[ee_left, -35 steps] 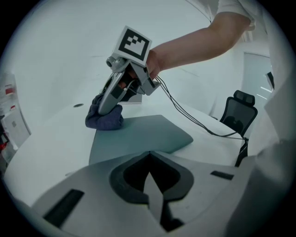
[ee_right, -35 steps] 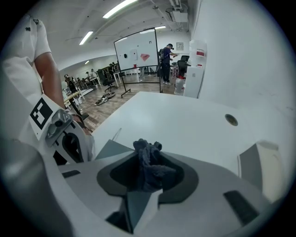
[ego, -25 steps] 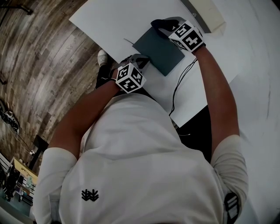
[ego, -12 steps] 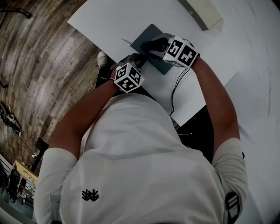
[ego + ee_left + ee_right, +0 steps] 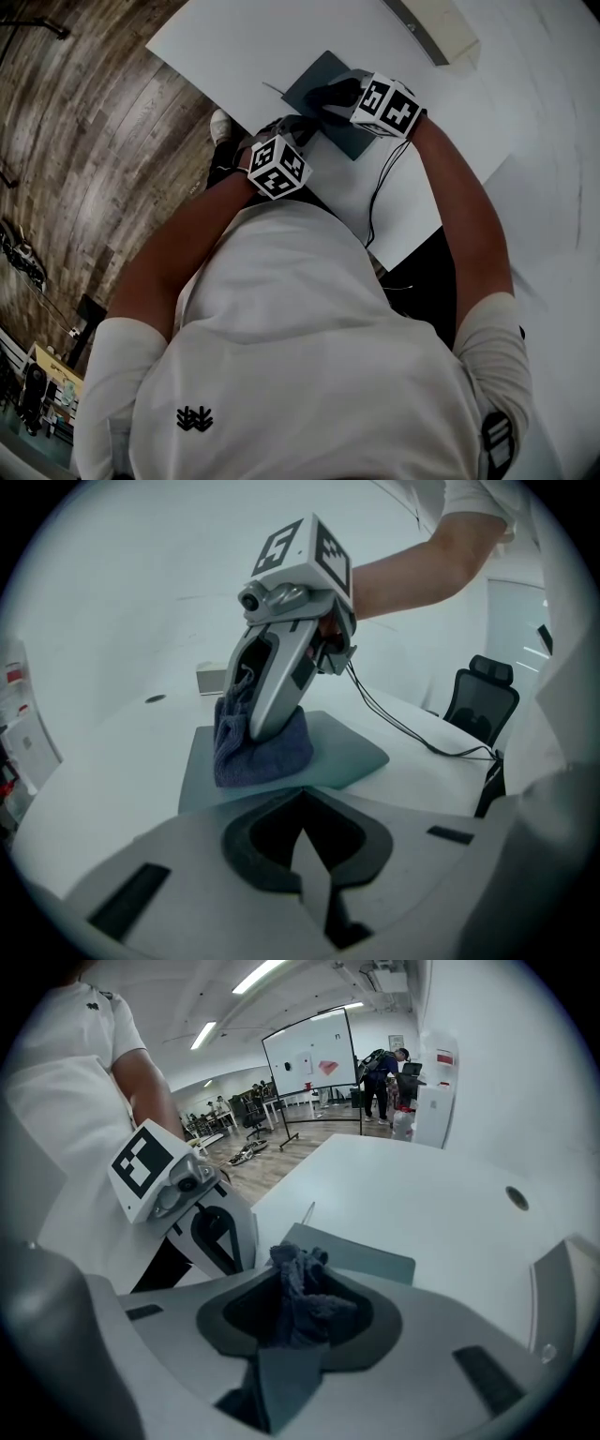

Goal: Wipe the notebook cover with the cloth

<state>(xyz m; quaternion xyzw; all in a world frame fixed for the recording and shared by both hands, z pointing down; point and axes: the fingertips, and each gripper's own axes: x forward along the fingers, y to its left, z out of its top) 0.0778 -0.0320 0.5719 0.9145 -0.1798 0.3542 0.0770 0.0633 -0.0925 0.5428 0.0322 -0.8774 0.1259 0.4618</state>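
Wiping notebook (image 5: 309,82), flat on white table (image 5: 234,42), upper centre of head view. Logging cover as dark teal, smooth, matte, round-cornered. Pressing cloth (image 5: 263,749), a soft bunched blue-grey nubbly wad, onto cover's middle. Clamping it between right gripper (image 5: 330,95) fingers. Registering that gripper lower-left of its spot a second ago, hardly shifting over last half-second: judging one stroke finishing, wiping partway done. Keeping left gripper (image 5: 296,126) at near edge, fingers together, pinching nothing visible.
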